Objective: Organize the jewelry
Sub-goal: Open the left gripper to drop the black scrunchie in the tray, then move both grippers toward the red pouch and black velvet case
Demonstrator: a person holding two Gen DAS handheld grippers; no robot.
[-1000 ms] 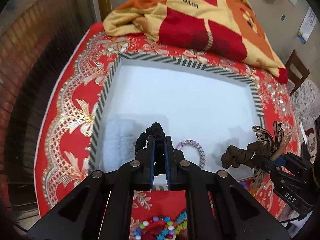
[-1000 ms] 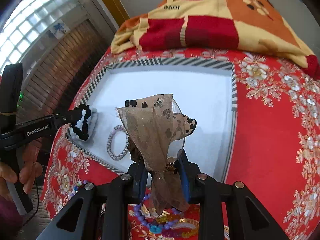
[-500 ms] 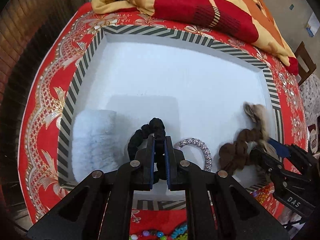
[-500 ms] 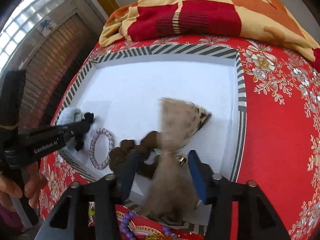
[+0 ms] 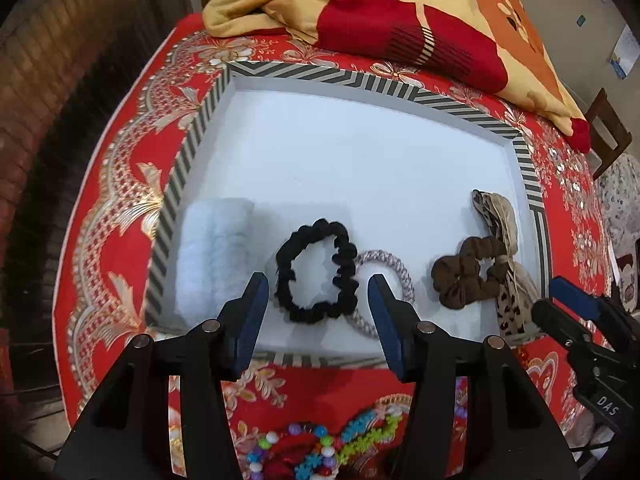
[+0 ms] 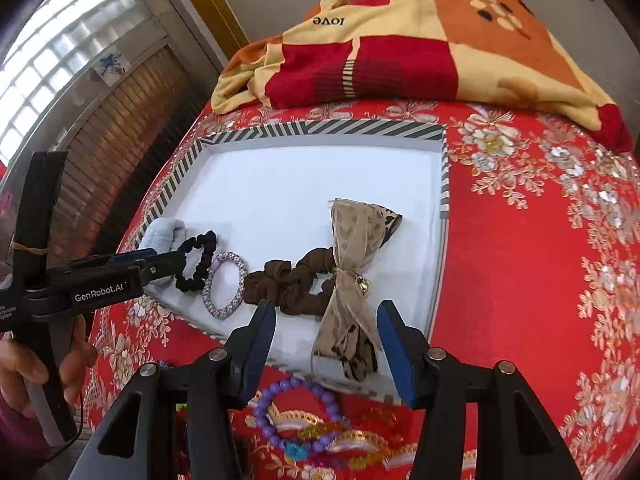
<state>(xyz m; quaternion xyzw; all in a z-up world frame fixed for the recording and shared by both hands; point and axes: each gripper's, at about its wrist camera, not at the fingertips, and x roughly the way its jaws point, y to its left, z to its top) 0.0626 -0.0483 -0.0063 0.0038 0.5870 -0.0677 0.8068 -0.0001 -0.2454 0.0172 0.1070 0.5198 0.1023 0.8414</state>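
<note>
A white tray with a striped rim (image 5: 368, 82) (image 6: 320, 128) lies on a red patterned cloth. In it lie a pale blue fluffy scrunchie (image 5: 212, 252) (image 6: 164, 232), a black scrunchie (image 5: 316, 272) (image 6: 198, 260), a sparkly bracelet (image 5: 388, 280) (image 6: 224, 284) and a brown scrunchie with a leopard-print bow (image 5: 472, 272) (image 6: 352, 264). My left gripper (image 5: 318, 312) (image 6: 168, 256) is open and empty, just in front of the black scrunchie. My right gripper (image 6: 326, 332) is open and empty over the bow's tails; it shows at the right edge of the left wrist view (image 5: 576, 304).
Colourful bead bracelets lie on the cloth in front of the tray (image 5: 320, 448), among them a purple bead bracelet (image 6: 296, 416). A folded red, orange and yellow blanket (image 5: 400, 12) (image 6: 400, 40) lies behind the tray. A window with slats (image 6: 80, 80) is at the left.
Both grippers have opened and drawn back a little. The black scrunchie now lies in the tray beside the bracelet, and the brown scrunchie with the bow lies at the tray's right.
</note>
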